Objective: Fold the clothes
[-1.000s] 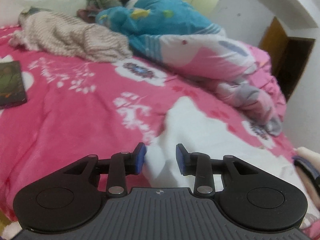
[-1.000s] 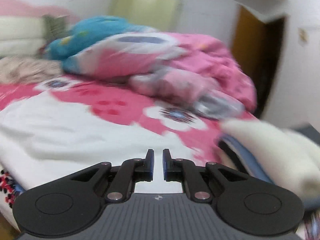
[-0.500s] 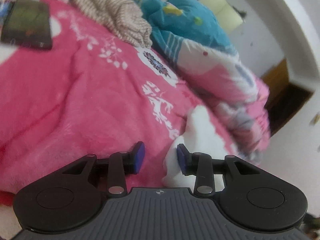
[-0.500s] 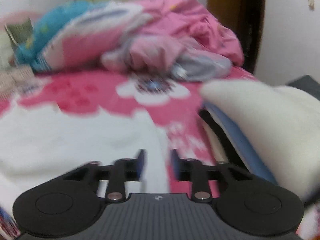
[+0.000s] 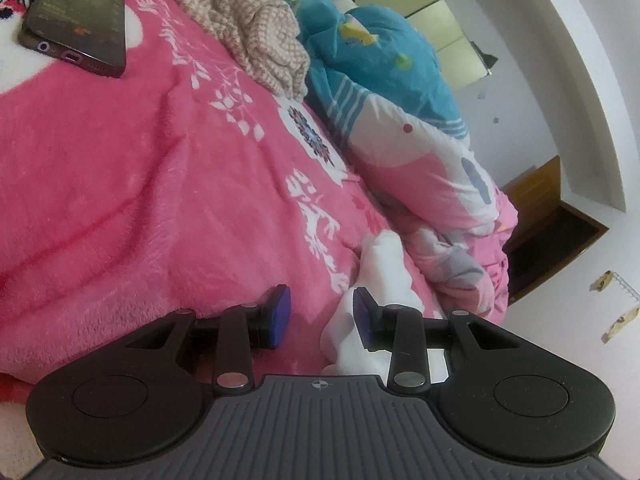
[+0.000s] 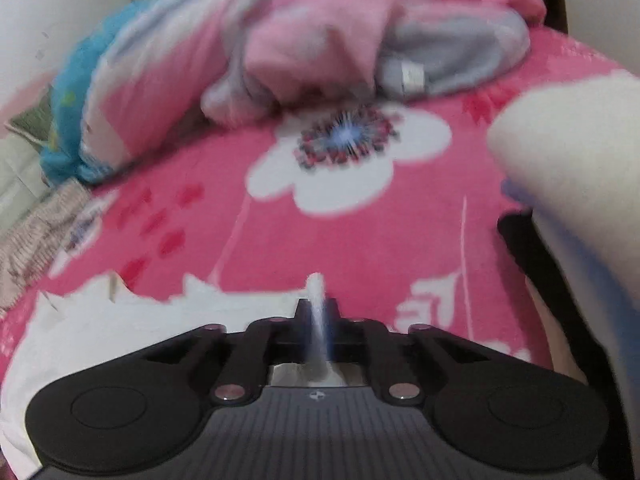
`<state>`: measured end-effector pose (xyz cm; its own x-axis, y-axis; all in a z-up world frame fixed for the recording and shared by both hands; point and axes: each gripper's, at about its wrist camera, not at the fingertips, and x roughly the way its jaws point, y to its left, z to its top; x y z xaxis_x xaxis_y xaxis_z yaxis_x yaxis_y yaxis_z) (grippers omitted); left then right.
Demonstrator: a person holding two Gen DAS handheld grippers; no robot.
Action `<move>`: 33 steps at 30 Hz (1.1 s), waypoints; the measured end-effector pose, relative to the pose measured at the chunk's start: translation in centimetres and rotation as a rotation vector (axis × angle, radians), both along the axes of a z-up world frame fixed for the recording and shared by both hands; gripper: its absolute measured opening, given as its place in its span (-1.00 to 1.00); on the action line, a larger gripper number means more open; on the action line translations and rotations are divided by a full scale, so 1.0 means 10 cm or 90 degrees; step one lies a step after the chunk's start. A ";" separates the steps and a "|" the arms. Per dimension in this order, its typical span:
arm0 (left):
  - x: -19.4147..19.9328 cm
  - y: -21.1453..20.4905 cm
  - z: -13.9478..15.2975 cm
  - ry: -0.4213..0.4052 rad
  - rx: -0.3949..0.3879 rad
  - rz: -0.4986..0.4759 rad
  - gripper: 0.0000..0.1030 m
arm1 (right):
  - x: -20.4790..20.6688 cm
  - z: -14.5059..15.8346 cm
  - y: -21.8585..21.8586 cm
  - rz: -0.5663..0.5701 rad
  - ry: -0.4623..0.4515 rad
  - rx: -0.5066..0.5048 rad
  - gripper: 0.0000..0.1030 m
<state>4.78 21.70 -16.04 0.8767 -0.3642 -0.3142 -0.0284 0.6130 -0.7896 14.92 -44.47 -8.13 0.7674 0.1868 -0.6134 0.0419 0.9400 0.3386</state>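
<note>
My right gripper (image 6: 318,312) had just snapped closed on an edge of the white garment (image 6: 120,328) lying on the pink blanket (image 6: 320,240); my left gripper (image 5: 320,314) stood open beside another corner, not pinching, so the fold could not start

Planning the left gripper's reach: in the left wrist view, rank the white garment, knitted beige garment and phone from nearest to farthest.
From the left gripper:
1. White garment, against its right finger.
2. Knitted beige garment, far ahead, centre.
3. Phone, far upper left; too close to call against the knit.
</note>
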 end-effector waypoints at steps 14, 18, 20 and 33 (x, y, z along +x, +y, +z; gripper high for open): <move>0.01 -0.01 0.01 -0.001 0.008 0.002 -0.33 | -0.12 -0.34 -0.14 -0.180 -0.001 -0.096 -0.86; 0.01 -0.01 -0.01 -0.001 0.006 0.004 -0.32 | -0.38 0.03 0.06 -0.160 -0.075 -0.129 -0.76; 0.01 0.00 -0.01 -0.003 0.002 0.005 -0.32 | -0.47 0.26 0.37 -0.087 -0.117 -0.169 -0.59; -0.03 0.08 -0.04 -0.017 -0.036 -0.005 -0.32 | 0.39 0.18 2.72 0.496 -0.115 -0.291 -0.05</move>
<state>4.52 22.47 -16.47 0.8811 -0.3882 -0.2702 -0.0023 0.5677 -0.8232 18.78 -17.27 -6.35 0.6185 0.4593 -0.6376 -0.6760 0.7247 -0.1336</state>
